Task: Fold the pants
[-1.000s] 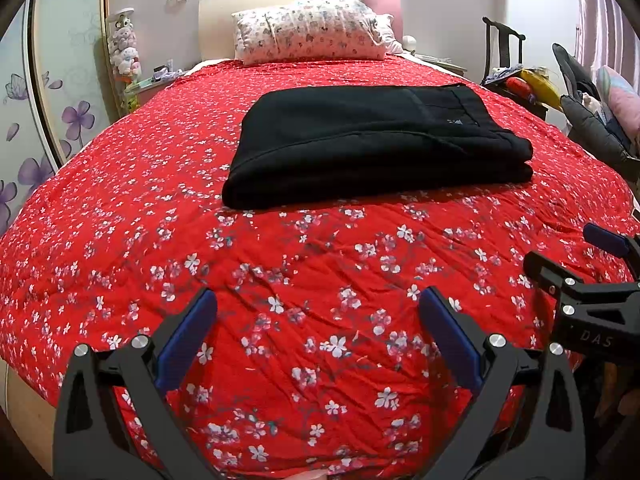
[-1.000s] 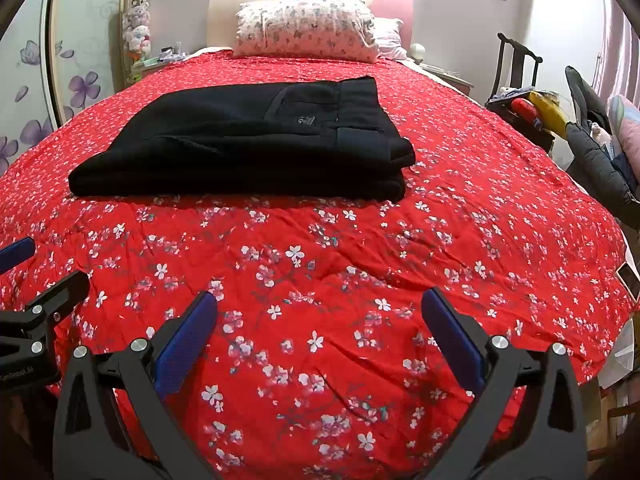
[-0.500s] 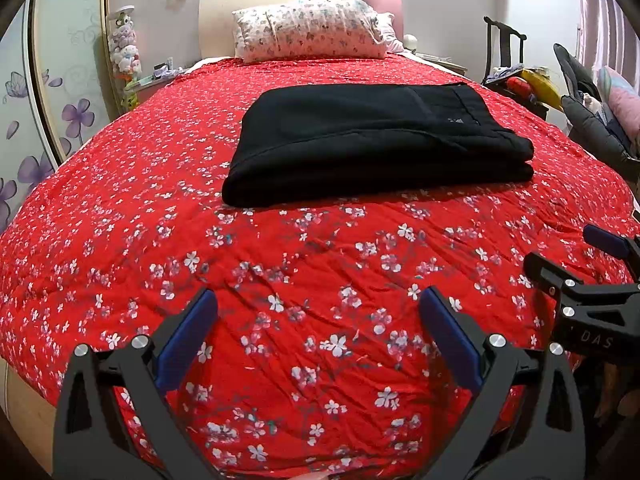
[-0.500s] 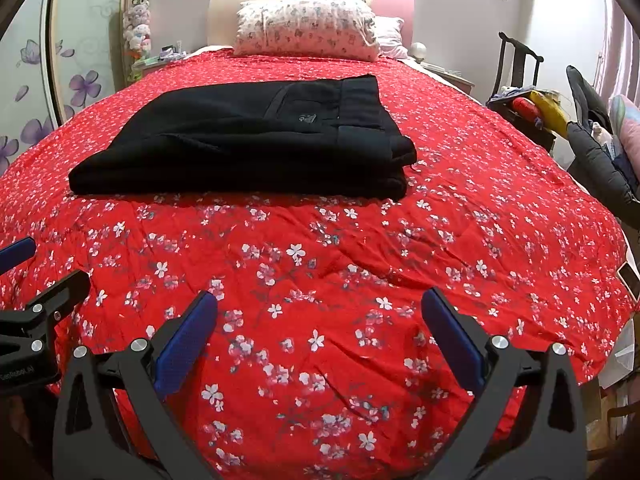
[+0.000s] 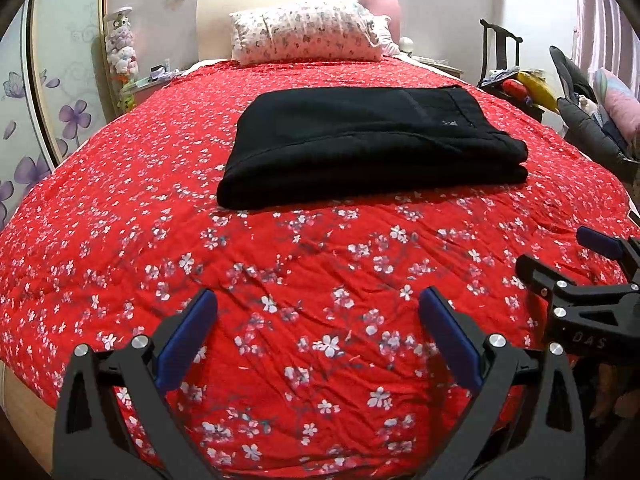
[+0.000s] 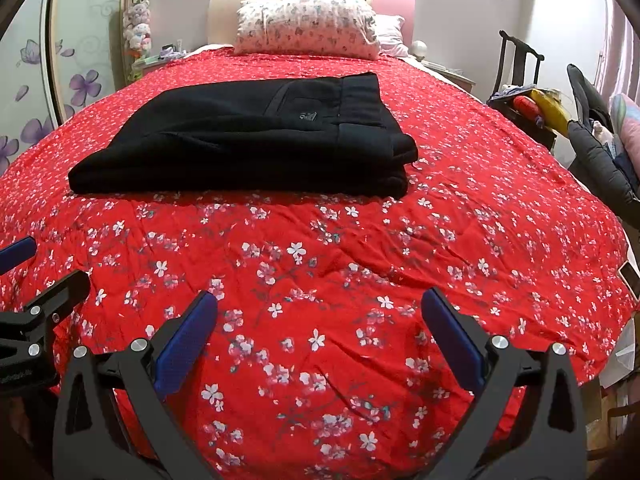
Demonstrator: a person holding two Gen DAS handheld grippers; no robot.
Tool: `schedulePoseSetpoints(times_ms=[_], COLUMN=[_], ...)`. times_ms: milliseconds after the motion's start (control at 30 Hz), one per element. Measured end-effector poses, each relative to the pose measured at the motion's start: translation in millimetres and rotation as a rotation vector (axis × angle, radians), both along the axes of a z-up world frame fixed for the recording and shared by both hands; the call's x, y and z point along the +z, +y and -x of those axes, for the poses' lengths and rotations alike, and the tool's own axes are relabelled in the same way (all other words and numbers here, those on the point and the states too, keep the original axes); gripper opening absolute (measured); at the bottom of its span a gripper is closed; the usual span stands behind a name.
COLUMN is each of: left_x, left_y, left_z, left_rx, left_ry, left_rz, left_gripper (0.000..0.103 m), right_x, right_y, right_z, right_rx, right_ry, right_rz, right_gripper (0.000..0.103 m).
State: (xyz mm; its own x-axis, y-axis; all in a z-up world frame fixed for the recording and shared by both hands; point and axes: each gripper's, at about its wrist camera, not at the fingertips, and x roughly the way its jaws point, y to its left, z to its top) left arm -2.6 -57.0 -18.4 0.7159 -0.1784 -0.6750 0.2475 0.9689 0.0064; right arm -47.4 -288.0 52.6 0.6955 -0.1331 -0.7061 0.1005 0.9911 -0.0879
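Lying in a neat layered stack, the pants (image 5: pixel 372 144) look fully folded on the bedspread (image 5: pixel 320 280). The left gripper (image 5: pixel 318 320) and right gripper (image 6: pixel 320 320) are held spread and empty, well apart from them; the stack is best left undisturbed.

The left gripper (image 5: pixel 318 310) is held low and points forward, with its two blue-padded fingers (image 5: pixel 188 336) spread wide apart and nothing between them. The right gripper (image 6: pixel 320 312) has the same pose, its jaws also wide apart and gripping nothing. The two grippers are side by side at about the same height: the right one appears at the right edge of the left wrist view, and the left one at the left edge of the right wrist view.
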Motion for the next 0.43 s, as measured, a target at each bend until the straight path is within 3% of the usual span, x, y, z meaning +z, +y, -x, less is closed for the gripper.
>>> schedulePoseSetpoints(times_ms=[433], left_x=[1.6], left_y=[-5.3], left_z=[1.1], left_rx=[-0.028], left_ry=[0.003], left_rz=[-0.029], left_gripper=[0.101], right_x=[0.5], right_y=[-0.8], right_z=[0.8], right_rx=[0.001], right_ry=[0.002], right_rz=[-0.001], right_gripper=[0.102])
